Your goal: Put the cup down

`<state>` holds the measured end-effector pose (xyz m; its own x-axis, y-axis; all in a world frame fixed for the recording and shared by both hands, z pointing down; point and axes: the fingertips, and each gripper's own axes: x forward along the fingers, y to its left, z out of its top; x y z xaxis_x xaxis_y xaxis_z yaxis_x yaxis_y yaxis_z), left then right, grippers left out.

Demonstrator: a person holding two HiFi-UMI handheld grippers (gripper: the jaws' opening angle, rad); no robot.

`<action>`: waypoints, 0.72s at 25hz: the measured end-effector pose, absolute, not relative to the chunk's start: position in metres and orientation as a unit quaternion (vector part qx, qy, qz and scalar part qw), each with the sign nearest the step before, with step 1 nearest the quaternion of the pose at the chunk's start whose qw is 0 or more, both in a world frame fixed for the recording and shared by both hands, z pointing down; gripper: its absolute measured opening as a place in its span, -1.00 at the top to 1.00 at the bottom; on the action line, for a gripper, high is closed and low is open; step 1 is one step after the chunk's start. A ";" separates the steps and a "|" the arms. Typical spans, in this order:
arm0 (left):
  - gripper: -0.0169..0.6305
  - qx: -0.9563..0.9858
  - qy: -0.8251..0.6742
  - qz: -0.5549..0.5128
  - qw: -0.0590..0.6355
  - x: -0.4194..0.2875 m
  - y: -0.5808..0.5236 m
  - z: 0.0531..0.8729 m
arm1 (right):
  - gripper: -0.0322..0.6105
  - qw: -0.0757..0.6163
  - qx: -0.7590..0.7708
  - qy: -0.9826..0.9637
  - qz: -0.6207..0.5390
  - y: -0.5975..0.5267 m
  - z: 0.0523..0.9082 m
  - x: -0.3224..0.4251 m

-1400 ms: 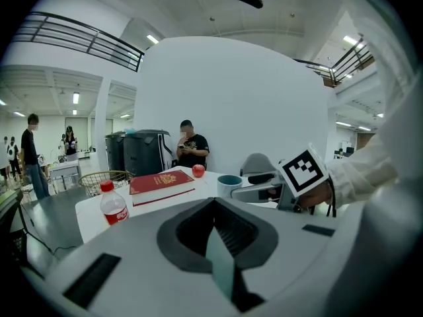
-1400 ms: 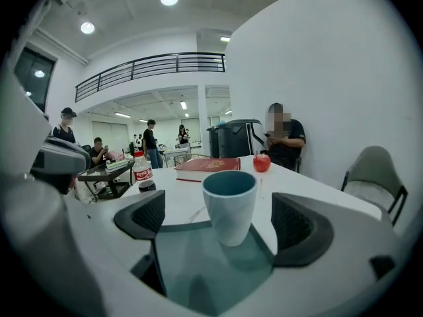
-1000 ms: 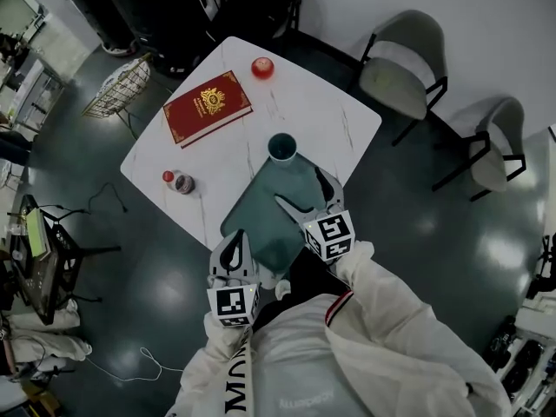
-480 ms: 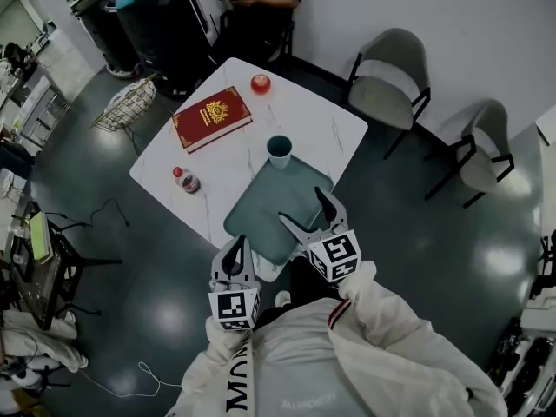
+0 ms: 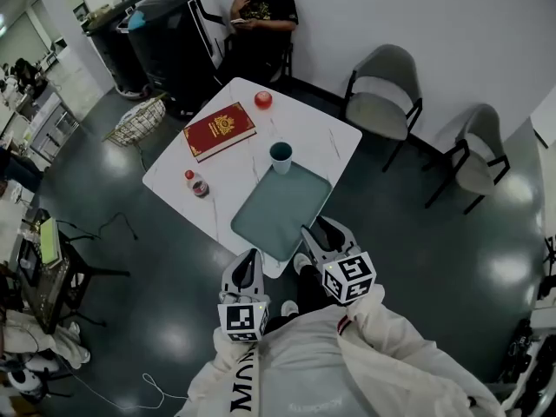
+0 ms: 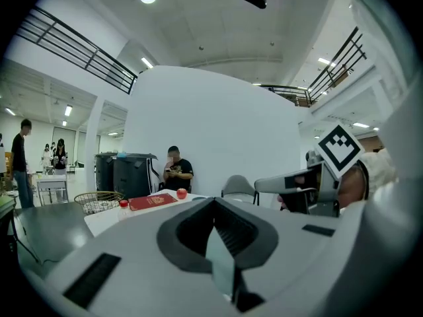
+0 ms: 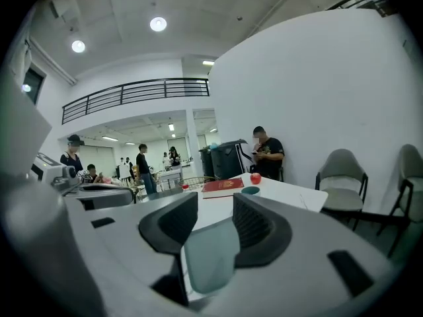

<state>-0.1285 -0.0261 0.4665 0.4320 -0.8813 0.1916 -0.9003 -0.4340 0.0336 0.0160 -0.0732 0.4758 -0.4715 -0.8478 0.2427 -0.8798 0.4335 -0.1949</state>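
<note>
The teal cup [image 5: 280, 155] stands upright on the white table [image 5: 321, 139], just past the far corner of a teal tray [image 5: 281, 209]; it also shows small in the right gripper view [image 7: 250, 190]. Neither gripper touches it. My right gripper [image 5: 323, 235] hovers off the table's near edge, its jaws closing with a gap left and nothing between them [image 7: 215, 207]. My left gripper [image 5: 247, 272] hangs beside it, below the table's near corner, jaws shut and empty [image 6: 213, 207].
On the table lie a red book [image 5: 219, 129], a red apple [image 5: 263, 100] and a small red-capped bottle [image 5: 195, 183]. A seated person [image 5: 261, 11], a black bin [image 5: 165, 33], a wire basket [image 5: 137, 122] and two chairs [image 5: 382, 85] [image 5: 478, 159] ring the table.
Both grippers have drawn back from over the tray to off the table's near edge. The right jaws have narrowed from wide apart. The cup stays on the table.
</note>
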 end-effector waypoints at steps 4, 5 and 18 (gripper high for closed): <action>0.91 0.847 -0.523 0.071 0.060 -0.126 -0.013 0.459 | 0.72 0.055 0.530 -0.834 0.139 -0.055 0.468 0.023; 0.91 0.848 -0.522 0.071 0.061 -0.126 -0.010 0.458 | 0.81 0.058 0.532 -0.834 0.137 -0.051 0.466 0.024; 0.91 0.855 -0.507 0.081 0.074 -0.109 -0.006 0.447 | 0.88 0.071 0.518 -0.846 0.104 -0.020 0.447 0.026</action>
<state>-0.1091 -0.0064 0.4469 0.4727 -0.8551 0.2131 -0.8790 -0.4746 0.0455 0.0260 -0.0199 0.4473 -0.4541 -0.8615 0.2271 -0.8909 0.4426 -0.1020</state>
